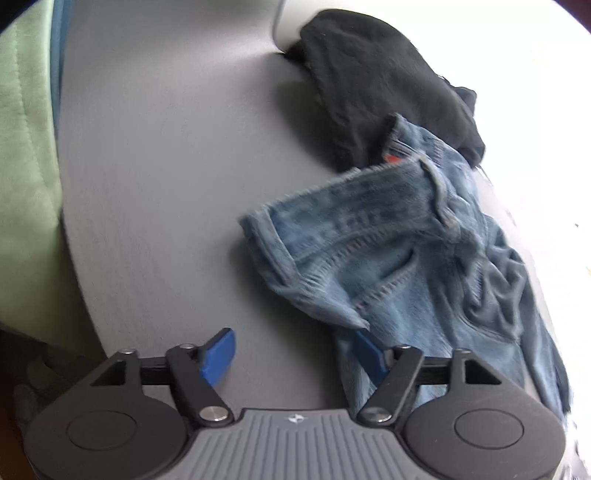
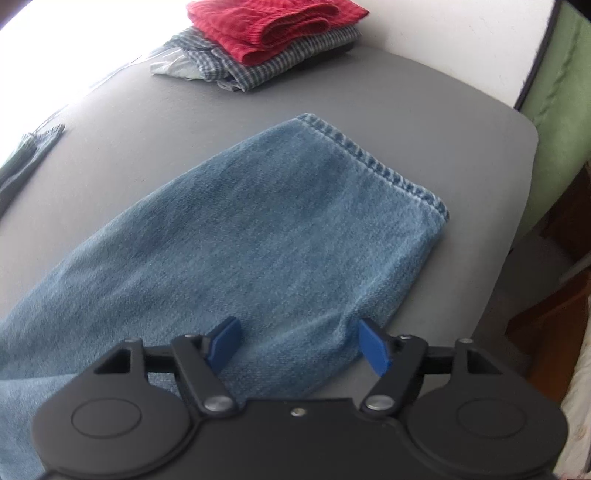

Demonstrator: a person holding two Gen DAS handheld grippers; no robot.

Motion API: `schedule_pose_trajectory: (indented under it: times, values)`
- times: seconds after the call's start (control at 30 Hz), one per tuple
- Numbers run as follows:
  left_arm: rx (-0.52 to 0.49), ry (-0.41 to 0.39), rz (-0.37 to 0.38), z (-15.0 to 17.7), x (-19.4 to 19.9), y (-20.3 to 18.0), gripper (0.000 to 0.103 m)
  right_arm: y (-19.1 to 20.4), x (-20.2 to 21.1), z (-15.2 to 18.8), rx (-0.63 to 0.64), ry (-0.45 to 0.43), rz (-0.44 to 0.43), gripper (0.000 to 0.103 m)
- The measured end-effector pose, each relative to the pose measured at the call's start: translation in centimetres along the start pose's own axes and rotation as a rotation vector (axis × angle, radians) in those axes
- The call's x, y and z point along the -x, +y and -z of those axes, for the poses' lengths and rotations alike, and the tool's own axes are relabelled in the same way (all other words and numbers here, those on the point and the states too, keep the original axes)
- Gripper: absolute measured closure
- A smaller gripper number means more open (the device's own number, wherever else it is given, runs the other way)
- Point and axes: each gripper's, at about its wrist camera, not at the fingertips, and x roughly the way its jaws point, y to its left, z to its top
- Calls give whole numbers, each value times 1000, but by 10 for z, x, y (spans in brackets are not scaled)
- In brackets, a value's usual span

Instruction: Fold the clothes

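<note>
laying the jeans (image 2: 236, 236) out flat looks like the step in hand, both grippers just off the cloth.

how to do it well, my read: get the denim fully flat before any fold. leg end is fine, waist end is not. regrip low on the fabric edges, pull leg and waist apart to take out the slack, then fold leg over toward waist so the hems line up. keep it clear of the stacks at the far side.

near, right wrist view: right gripper (image 2: 299, 345) jaws wide apart, nothing between the blue pads, hanging just over the near edge of the leg. right pad sits about at the leg's right edge; contact with the cloth i can't tell. leg lies smooth on the grey surface (image 2: 461, 122), hem (image 2: 373, 158) toward the far right corner.

near, left wrist view: left gripper (image 1: 295, 356) also wide open, holding nothing. left pad over bare surface, right pad at or just over the crumpled denim; touching or not, can't tell. waistband (image 1: 351, 206) and pocket area are bunched and twisted, right of centre.

far: black garment (image 1: 388, 81) heaped just beyond the waistband, touching it or nearly so. in the right view, folded stack at the far edge: red piece (image 2: 273, 26) on top of a checked shirt (image 2: 258, 66), well apart from the jeans. green fabric (image 1: 26, 166) off the surface on the left, not in play.
</note>
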Motion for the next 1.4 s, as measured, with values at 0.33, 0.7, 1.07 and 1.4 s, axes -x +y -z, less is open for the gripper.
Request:
schedule_pose_trajectory:
  times: [0.33, 0.7, 1.07, 1.4]
  values:
    - [-191, 79, -23, 22, -21, -39, 27, 1, -3, 3, 9, -39, -2, 25]
    - [-241, -84, -229, 9, 54, -66, 94, -3, -3, -3, 105, -26, -18, 24]
    - [-215, -36, -418, 32, 45, -21, 97, -17, 12, -22, 134, -32, -52, 21]
    - [-960, -23, -129, 146, -9, -207, 59, -26, -5, -114, 169, -167, -108, 13]
